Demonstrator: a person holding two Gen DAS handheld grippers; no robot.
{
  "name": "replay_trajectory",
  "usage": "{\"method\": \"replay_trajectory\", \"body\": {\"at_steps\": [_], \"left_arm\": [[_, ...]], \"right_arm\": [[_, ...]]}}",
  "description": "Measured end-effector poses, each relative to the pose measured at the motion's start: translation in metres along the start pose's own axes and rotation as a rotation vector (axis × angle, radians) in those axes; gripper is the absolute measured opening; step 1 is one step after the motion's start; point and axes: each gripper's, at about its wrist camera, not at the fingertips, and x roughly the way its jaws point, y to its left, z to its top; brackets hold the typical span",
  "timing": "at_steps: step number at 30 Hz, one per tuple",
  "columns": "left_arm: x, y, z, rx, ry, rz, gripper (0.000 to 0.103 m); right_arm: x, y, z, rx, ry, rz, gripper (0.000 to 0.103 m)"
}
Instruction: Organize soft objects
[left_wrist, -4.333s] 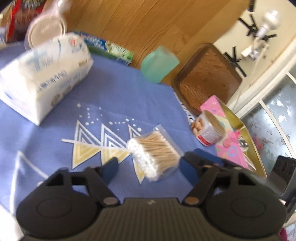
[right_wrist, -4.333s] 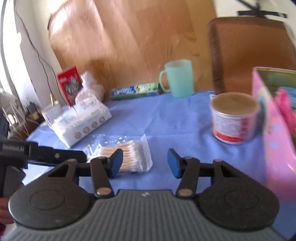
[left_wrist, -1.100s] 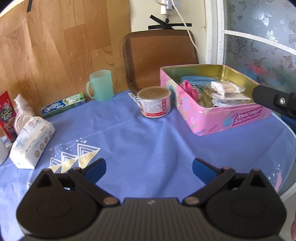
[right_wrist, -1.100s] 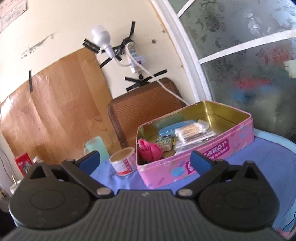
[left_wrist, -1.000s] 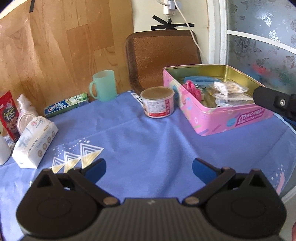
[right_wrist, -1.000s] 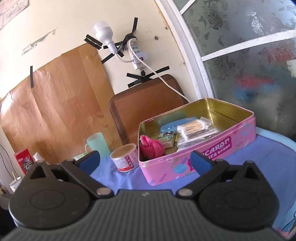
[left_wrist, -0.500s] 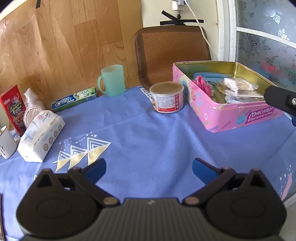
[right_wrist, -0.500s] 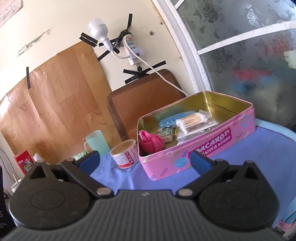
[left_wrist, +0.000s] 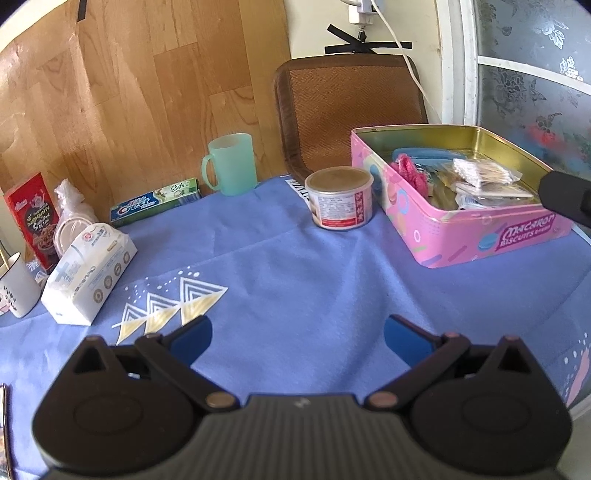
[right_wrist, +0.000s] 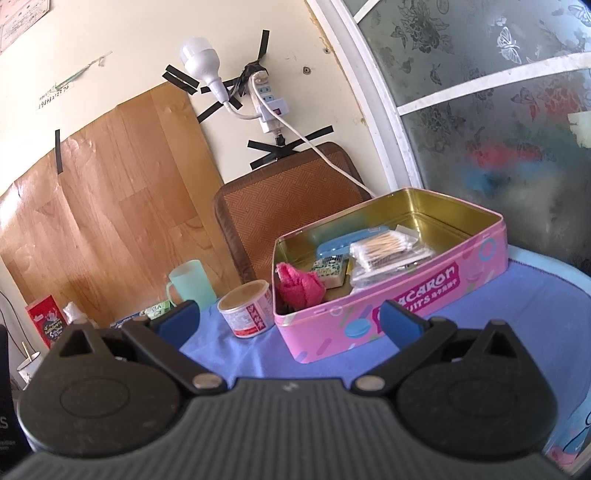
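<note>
A pink biscuit tin (left_wrist: 476, 236) (right_wrist: 424, 295) stands open at the right of the blue tablecloth. Inside lie a pack of cotton swabs (left_wrist: 480, 171) (right_wrist: 384, 245), a pink cloth (left_wrist: 408, 171) (right_wrist: 299, 282), a blue case (right_wrist: 343, 240) and small packets. A white tissue pack (left_wrist: 88, 273) lies at the left. My left gripper (left_wrist: 297, 338) is open and empty above the cloth's middle. My right gripper (right_wrist: 288, 319) is open and empty, in front of the tin.
A small can (left_wrist: 341, 203) (right_wrist: 247, 312) stands left of the tin. A green mug (left_wrist: 231, 164) (right_wrist: 190, 286), a toothpaste box (left_wrist: 155, 206), a red box (left_wrist: 37, 218) and a white cup (left_wrist: 16, 291) line the back and left. A brown chair (left_wrist: 351, 110) stands behind the table.
The cotton swab pack, on the cloth 4.3 s ago, now lies in the tin. Over the last second my left gripper has drifted back and left; both grippers stay open.
</note>
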Motion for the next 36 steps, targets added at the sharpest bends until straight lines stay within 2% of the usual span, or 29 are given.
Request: {"method": "replay_trajectory", "body": {"at_steps": [36], "left_arm": [[0.0065,-0.0002,-0.0027,-0.004,0.044,-0.035,0.103]], "right_arm": [[-0.0028,0.0,-0.0013,0.012,-0.003,-0.016,0.103]]}}
